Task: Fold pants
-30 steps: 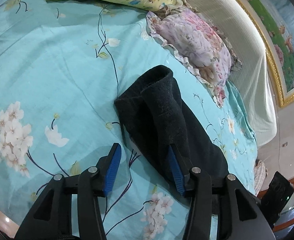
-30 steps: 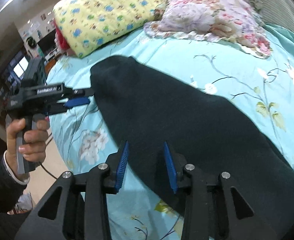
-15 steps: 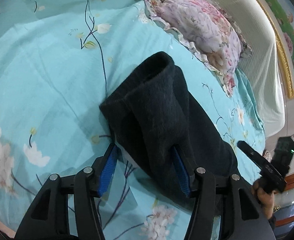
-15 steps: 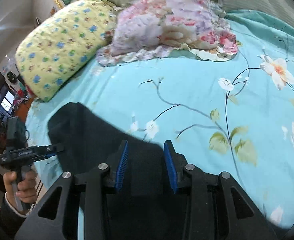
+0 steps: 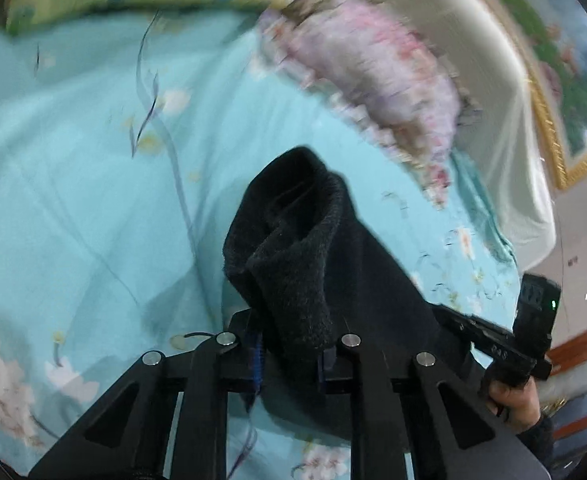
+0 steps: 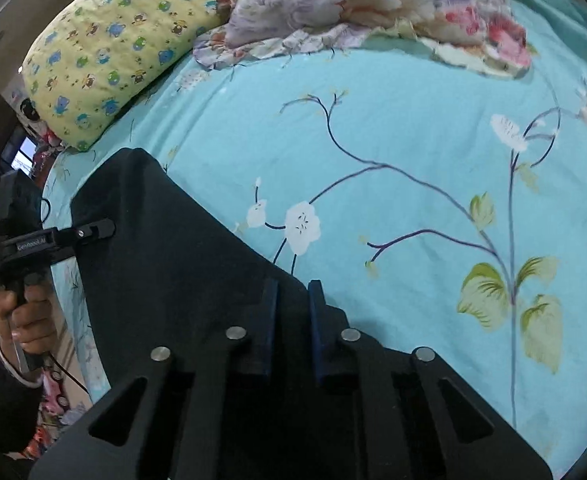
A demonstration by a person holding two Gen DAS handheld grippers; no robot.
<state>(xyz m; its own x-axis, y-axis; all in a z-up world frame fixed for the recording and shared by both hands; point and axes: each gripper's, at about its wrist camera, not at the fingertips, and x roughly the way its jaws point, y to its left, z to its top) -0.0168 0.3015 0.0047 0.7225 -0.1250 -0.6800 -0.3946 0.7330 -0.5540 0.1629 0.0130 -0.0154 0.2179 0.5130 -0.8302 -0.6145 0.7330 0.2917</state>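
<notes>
On top of the teal bedsheet (image 6: 393,128) the black pants (image 6: 165,264) lie mostly flat w/ no fold done yet, left gripper (image 5: 289,356) closing on a bunched end, right gripper (image 6: 291,320) closing on the far edge (both pinching cloth).

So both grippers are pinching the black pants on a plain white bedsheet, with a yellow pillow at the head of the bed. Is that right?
Not quite: the bedsheet is not plain white. The right wrist view shows it turquoise, printed with flowers and branches. The rest holds: the left gripper and right gripper are both closing on the black pants, and the yellow pillow lies at the head.
</notes>
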